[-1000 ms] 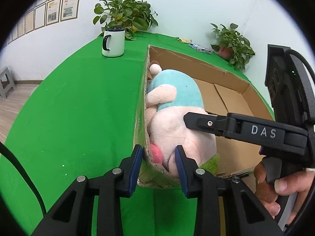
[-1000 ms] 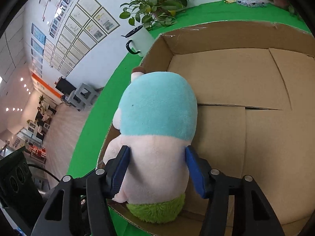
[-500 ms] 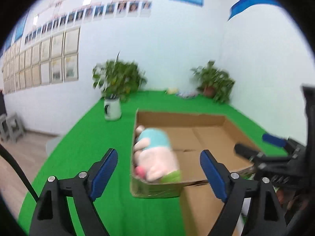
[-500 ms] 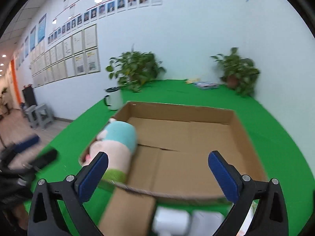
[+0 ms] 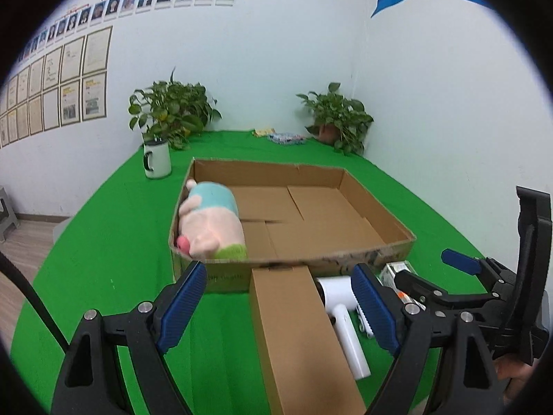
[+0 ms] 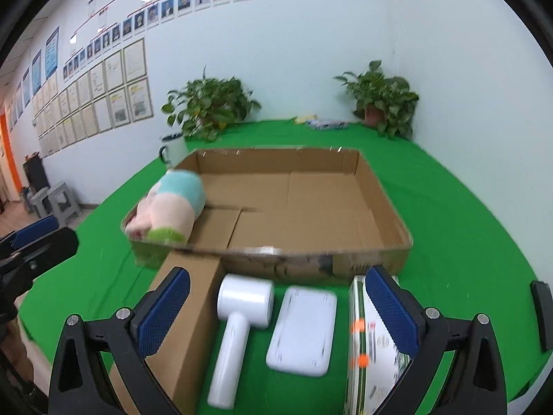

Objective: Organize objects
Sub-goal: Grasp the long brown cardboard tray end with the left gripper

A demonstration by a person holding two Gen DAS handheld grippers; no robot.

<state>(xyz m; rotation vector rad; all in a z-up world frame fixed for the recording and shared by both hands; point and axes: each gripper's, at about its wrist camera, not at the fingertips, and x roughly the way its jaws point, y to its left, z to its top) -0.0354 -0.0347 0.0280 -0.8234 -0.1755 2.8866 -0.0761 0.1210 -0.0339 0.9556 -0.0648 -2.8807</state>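
Left gripper (image 5: 278,306): blue-padded fingers spread wide, holding nothing, hovering above the near end of the table over the long brown cardboard box (image 5: 297,339).
Right gripper (image 6: 276,311): jaws also wide apart and empty, raised above the row of loose items.
Plush toy: the pink stuffed animal with a teal top and green fuzzy base (image 6: 169,204) lies on its side inside the shallow open cardboard tray (image 6: 380,193), pressed against the tray's left wall near the front left corner.
Tray: sits on the green table cloth (image 6: 466,228); the rest of its floor is bare cardboard.
Loose items: just in front of the tray, from left to right, the long brown box, a white hammer-shaped handheld device (image 6: 238,321), a flat white rectangular plate with rounded corners (image 6: 302,330), and a white printed carton with orange dots (image 6: 369,356), partly hidden by the right finger.
Background: a white enamel mug with a dark handle (image 5: 157,159) stands beyond the tray's far left corner, beside a leafy potted plant (image 5: 172,112).
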